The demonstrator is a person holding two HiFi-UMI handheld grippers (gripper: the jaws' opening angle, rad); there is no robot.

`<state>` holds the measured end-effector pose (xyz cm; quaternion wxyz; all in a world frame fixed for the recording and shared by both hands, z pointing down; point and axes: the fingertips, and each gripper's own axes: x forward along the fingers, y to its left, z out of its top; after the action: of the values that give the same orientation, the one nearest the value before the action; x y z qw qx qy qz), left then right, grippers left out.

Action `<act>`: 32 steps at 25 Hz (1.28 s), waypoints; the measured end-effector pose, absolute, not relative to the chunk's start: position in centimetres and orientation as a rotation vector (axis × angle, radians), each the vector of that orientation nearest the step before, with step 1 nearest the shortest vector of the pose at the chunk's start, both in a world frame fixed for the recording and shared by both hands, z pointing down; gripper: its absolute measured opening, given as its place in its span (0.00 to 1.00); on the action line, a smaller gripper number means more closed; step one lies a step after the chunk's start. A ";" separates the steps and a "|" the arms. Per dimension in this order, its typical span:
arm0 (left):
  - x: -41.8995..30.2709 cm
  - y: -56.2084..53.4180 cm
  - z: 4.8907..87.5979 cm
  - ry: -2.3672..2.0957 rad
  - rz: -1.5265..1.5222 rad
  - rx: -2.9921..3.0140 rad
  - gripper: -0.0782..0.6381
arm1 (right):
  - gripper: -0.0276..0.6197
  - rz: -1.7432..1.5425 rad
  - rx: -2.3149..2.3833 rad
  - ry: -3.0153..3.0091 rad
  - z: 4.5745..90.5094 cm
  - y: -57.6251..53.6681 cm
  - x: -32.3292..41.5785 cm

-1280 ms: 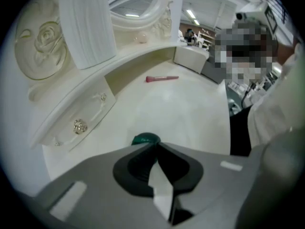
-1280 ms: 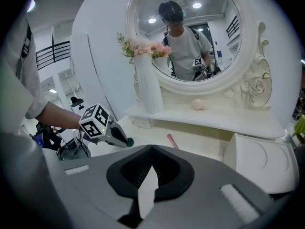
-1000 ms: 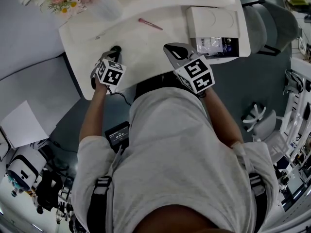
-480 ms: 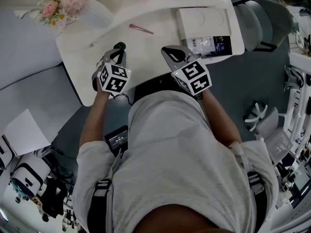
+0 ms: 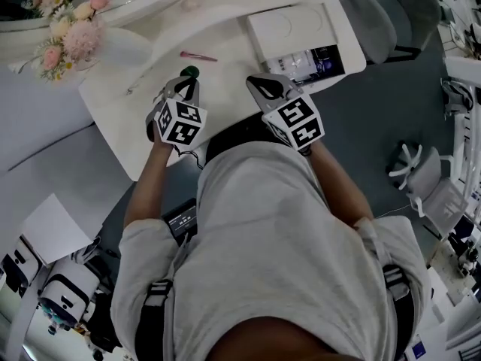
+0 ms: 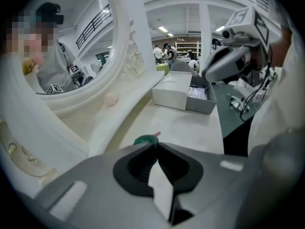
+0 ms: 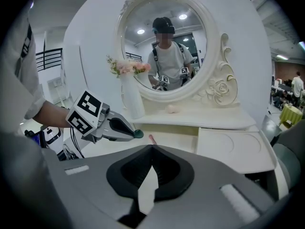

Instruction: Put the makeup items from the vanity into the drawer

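The green thing (image 6: 144, 140) shows only a small round end at the tips of the left gripper (image 5: 189, 80). The rest is hidden between the closed jaws, so nobody can tell what it is. The pink stick (image 5: 198, 56), farther back on the vanity (image 5: 225, 89), is too small to name. The things inside the drawer (image 6: 204, 106) on the right are a blur. The person's body hides the vanity's near edge. The flowers (image 5: 64, 32) at the far left are cut off by the picture's top edge.
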<state>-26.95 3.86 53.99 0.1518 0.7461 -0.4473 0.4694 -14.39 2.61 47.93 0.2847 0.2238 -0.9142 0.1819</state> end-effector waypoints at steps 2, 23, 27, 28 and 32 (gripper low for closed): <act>-25.5 3.2 53.9 -1.259 1.350 2.175 0.14 | 0.04 0.498 0.631 -2.444 48.1 2.3 -13.4; -8.6 -0.6 51.1 -1.127 1.457 2.335 0.14 | 0.04 0.556 0.690 -2.505 49.3 -1.4 0.2; -6.6 -1.2 51.5 -1.120 1.467 2.327 0.14 | 0.04 0.548 0.661 -2.493 50.5 -2.4 1.7; -6.0 -1.5 51.8 -1.117 1.469 2.326 0.14 | 0.04 0.548 0.650 -2.497 50.9 -2.7 2.1; -3.4 -2.4 52.6 -1.081 1.498 2.347 0.14 | 0.04 0.533 0.616 -2.498 52.1 -3.7 3.9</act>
<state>-3.35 -2.39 52.61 0.0773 0.7834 -0.3609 0.5001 3.86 -3.72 52.14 0.2541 0.2266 -0.9195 0.1963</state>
